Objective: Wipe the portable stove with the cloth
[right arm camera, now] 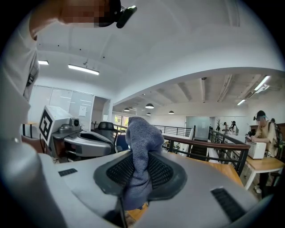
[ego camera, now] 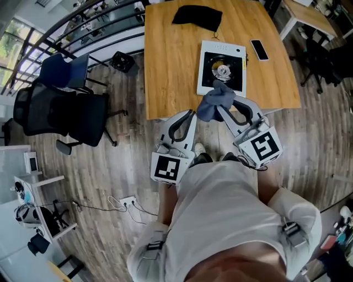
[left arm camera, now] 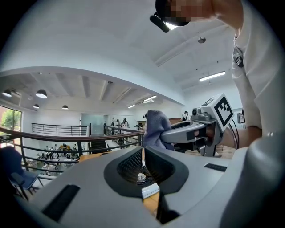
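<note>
The portable stove (ego camera: 222, 69), white with a black burner well, lies on the wooden table (ego camera: 171, 71) near its front edge. A grey-blue cloth (ego camera: 216, 102) hangs bunched just in front of that edge, and my right gripper (ego camera: 220, 107) is shut on it. In the right gripper view the cloth (right arm camera: 141, 142) is pinched between the mesh pads and sticks up past the jaws. My left gripper (ego camera: 191, 114) is beside it to the left, shut with nothing in it. Its closed jaws meet in the left gripper view, where the cloth (left arm camera: 156, 127) and right gripper (left arm camera: 196, 133) show ahead.
A black bag (ego camera: 197, 16) lies at the table's far side and a phone (ego camera: 259, 49) to the right of the stove. Office chairs (ego camera: 60, 110) stand on the wood floor at the left. A power strip (ego camera: 128, 202) with cables lies near my feet.
</note>
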{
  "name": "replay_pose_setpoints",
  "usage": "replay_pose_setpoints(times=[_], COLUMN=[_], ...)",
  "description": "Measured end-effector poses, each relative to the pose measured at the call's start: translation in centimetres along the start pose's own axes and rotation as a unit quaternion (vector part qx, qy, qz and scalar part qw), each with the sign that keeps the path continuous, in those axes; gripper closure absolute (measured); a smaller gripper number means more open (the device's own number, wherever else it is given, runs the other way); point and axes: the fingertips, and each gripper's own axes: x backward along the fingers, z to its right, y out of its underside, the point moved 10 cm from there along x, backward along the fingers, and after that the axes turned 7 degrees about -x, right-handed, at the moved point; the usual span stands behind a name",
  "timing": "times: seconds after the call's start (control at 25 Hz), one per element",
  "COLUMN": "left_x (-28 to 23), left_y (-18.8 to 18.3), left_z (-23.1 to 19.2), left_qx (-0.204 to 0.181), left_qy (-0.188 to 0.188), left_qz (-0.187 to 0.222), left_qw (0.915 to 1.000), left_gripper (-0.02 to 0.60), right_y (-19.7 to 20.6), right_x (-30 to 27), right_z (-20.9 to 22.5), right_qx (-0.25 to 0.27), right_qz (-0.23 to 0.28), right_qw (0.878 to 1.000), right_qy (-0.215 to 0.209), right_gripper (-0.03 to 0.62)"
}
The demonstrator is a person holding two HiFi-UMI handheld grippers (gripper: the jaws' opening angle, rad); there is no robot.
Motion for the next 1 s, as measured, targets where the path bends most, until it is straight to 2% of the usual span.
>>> replay_pose_setpoints(times=[0.28,0.36,0.56,0.72,1.0], left_x=[-1.1,-1.8,-3.9,-5.3,-7.8], left_y=[0.5,0.7,1.1,1.0,1.0], left_z=[-2.7,-2.9,-3.2,-3.2,-4.5], left_qx=[-0.002,-0.004,-0.008,-0.006,0.000], left_qy=[0.046,0.072,0.114,0.148,0.170], left_qz=[0.008,0.007,0.000,-0.006,-0.010], left_qw=[0.9989,0.9974,0.9935,0.9890,0.9855], left_gripper=[0.555,0.485,0.459,0.420,0.373], right_y=[0.2,0.3,0.5,0.5,0.6], right_x=[-1.8,-1.9,-2.2,-2.2,-3.5], right_z=[-0.7,-0.6,0.2,0.7,3.1], right_qx=[-0.015,-0.017,-0.017,-0.016,-0.016], right_qz=[-0.012,-0.014,-0.017,-0.006,-0.002], right_qw=[1.000,0.999,0.999,1.000,0.997], right_qy=[0.021,0.027,0.026,-0.003,-0.072], right_gripper=[0.499,0.499,0.499,0.499,0.499])
